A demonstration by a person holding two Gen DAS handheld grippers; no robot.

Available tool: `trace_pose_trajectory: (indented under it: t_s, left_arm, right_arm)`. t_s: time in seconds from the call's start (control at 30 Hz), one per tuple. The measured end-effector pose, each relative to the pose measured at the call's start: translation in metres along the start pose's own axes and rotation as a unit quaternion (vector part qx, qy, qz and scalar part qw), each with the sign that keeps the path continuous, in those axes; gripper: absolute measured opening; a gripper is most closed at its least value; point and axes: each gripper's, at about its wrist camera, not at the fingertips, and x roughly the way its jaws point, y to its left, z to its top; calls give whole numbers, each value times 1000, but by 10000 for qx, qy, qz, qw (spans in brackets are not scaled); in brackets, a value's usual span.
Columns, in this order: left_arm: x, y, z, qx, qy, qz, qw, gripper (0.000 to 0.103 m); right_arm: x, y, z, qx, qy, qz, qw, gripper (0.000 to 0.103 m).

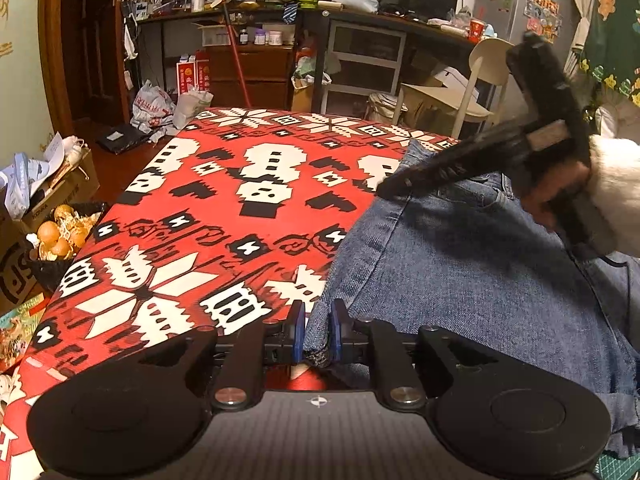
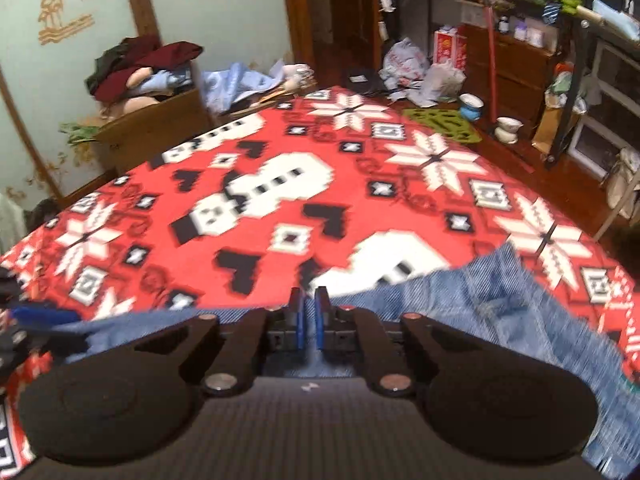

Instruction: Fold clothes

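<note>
A blue denim garment [image 1: 460, 264] lies on the right side of a table covered by a red cloth with white snowflakes [image 1: 224, 236]. My left gripper [image 1: 317, 330] is shut on the garment's near left edge, and a fold of denim shows between its blue pads. A hand in a white fluffy sleeve holds my right gripper [image 1: 386, 191], whose tips sit at the denim's far left seam. In the right wrist view my right gripper [image 2: 308, 312] is shut, with nothing seen between its pads and the denim [image 2: 500, 300] spread beneath it. My left gripper [image 2: 40, 318] shows blurred at the left edge.
Left of the table are cardboard boxes and a basket of oranges [image 1: 60, 236]. A pale chair [image 1: 484, 68] and a cluttered desk [image 1: 360, 16] stand behind it. A box piled with clothes [image 2: 140, 76], a green mat [image 2: 440, 124] and bowls [image 2: 508, 128] sit beyond the far edge.
</note>
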Motion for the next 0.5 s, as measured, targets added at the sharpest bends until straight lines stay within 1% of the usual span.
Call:
trace_pose_trajectory:
  t_s: [0.03,0.07,0.1,0.2,0.33,0.37,0.4,0.5]
  left_arm:
    - [-1,2,0,-44,4,4,10000,15]
    - [-2,4,1,-88,7,8,10000,15]
    - [-3,5,1,-131,11,12,9999,15]
    - [-6,12,0,-179,-25,98,9998,12]
    - [-4,22,-3,-411,9,28,9992,12]
    - [-4,22,-3,-384,13,39,9993,12]
    - [-4,21,-3,-334,18,59,9994,12]
    - [-4,19,-2,-207,41,109,9997,12]
  right_arm:
    - [1,-1,5,35,58,-82,9999,8]
    - [0,-1,9,82,89,-139,9998,10]
    - [-6,1,11,129,43,-92,9999,10]
    - [-18,19,7,-116,-21,365,9993,10]
    - [-16,58,-13,-566,199,839,9947,10]
    - [-14,68,-17,-730,152,839,9937,10]
    - [-11,77,-21,-891,100,821,9926,14]
    - [-3,92,-20,-1296,-66,647,9894,13]
